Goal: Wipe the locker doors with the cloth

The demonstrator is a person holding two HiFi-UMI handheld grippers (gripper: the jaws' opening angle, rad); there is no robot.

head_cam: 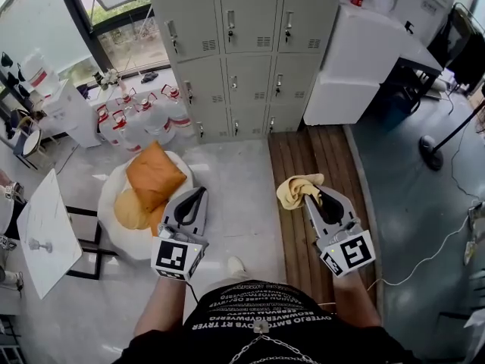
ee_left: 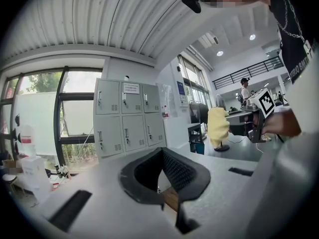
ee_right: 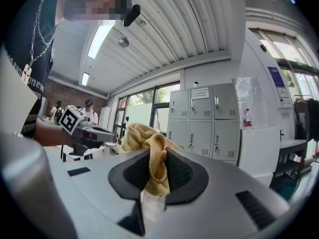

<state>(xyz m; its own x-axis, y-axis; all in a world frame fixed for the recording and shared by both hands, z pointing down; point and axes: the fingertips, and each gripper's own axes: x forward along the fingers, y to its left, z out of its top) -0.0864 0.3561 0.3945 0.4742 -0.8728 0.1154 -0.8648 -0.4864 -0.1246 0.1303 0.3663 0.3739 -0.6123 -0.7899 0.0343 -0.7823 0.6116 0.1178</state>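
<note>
Between the jaws of the right tongs (ee_right: 158,176) a narrow fold of the cloth (ee_right: 142,136) is pinched, jaws closed on it. The left tongs (ee_left: 162,177) are likewise closed, with nothing between them. Both are held level ahead of the person, well apart from the locker doors (head_cam: 250,51), so wiping is judged not yet begun. The pinched fold runs upright through the jaws. The rest is a loose wad spilling forward and to the left of the tips, towards the lockers, and its long axis lies roughly crosswise to the tongs. Risk: only a thin fold is held, so dragging it hard across a door could pull it free. The protruding handles (head_cam: 231,26) could snag the loose wad, and the bunched shape offers only a small wiping face.
</note>
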